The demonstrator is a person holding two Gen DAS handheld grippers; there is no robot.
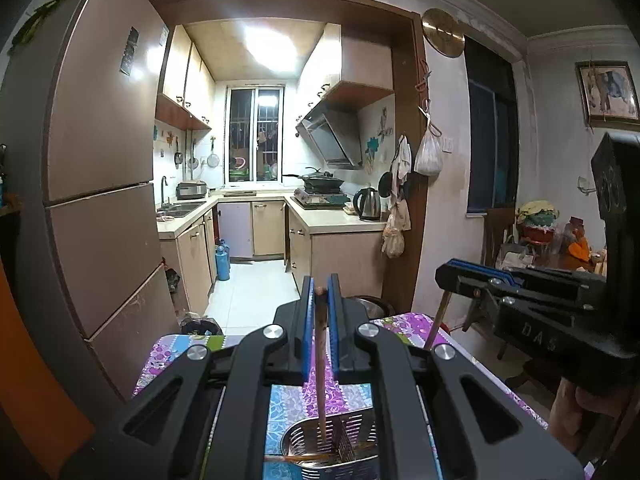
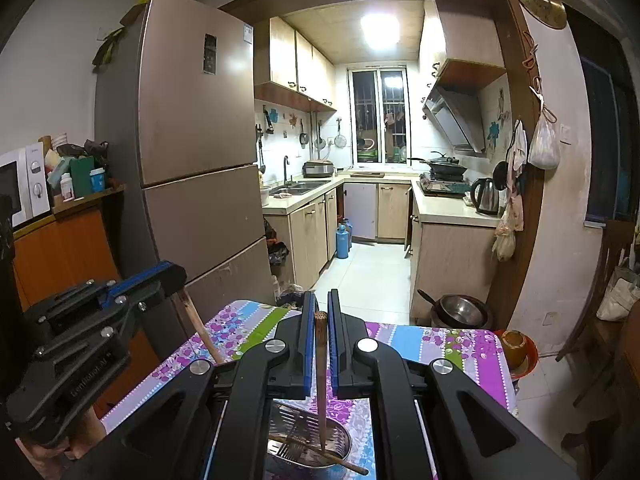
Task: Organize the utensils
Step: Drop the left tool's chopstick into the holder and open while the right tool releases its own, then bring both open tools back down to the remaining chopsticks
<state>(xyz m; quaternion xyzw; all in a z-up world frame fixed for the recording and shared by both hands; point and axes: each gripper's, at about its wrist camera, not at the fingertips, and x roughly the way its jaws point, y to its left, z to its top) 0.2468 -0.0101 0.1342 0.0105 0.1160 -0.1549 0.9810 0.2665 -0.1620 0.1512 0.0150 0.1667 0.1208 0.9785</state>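
The right gripper is seen clamped on a wooden chopstick, whose lower end is set inside a perforated metal holder on a flowered tablecloth. Another chopstick is laid across the holder. The left gripper is seen at left, closed on a second stick.

A brown wooden chopstick is standing upright, its tip dipping into a perforated steel utensil holder; another chopstick is doing likewise, with a third chopstick lying across.
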